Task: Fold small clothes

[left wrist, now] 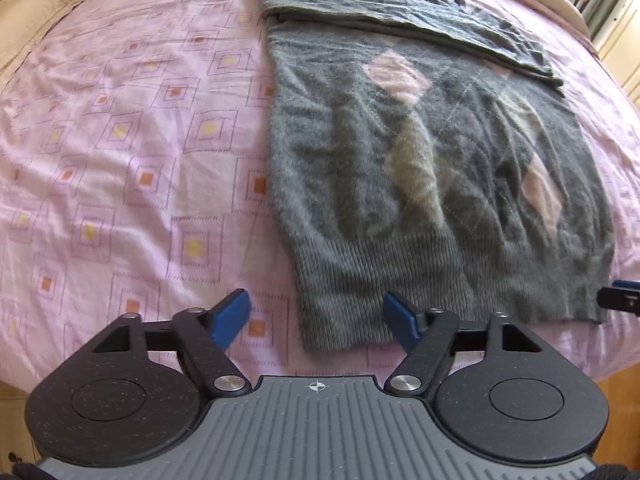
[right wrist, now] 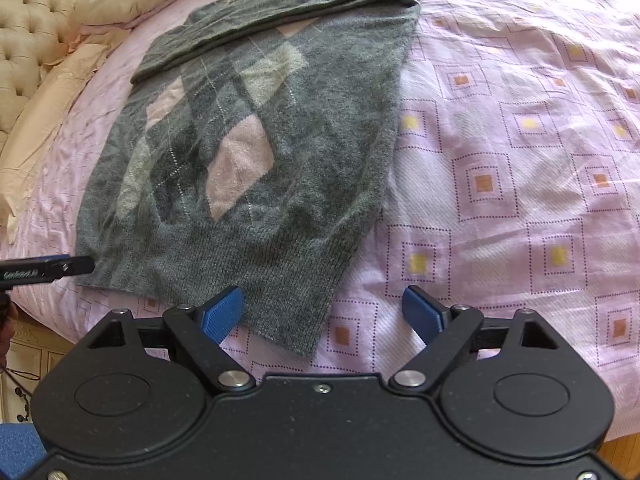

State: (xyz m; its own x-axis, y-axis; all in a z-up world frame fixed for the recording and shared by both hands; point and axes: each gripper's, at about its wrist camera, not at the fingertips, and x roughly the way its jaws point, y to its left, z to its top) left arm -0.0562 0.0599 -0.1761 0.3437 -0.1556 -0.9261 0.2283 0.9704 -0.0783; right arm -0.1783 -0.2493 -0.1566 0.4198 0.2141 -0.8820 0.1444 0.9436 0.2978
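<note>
A grey knit sweater (left wrist: 420, 168) with pink and beige diamonds lies flat on the pink bedspread (left wrist: 120, 140), its sleeves folded across the far end. The ribbed hem faces me. My left gripper (left wrist: 316, 318) is open, straddling the hem's left corner just above the bed. In the right wrist view the same sweater (right wrist: 260, 152) lies left of centre, and my right gripper (right wrist: 324, 314) is open over the hem's right corner. The tip of the other gripper (right wrist: 60, 266) shows at the left edge near the hem; likewise the right one (left wrist: 620, 294) in the left wrist view.
A beige tufted headboard (right wrist: 28, 40) and cream pillows (right wrist: 60, 92) lie past the sweater's left side. The pink bedspread (right wrist: 520, 160) extends bare to the right. The bed's near edge and a wood floor (right wrist: 624, 456) show at the bottom.
</note>
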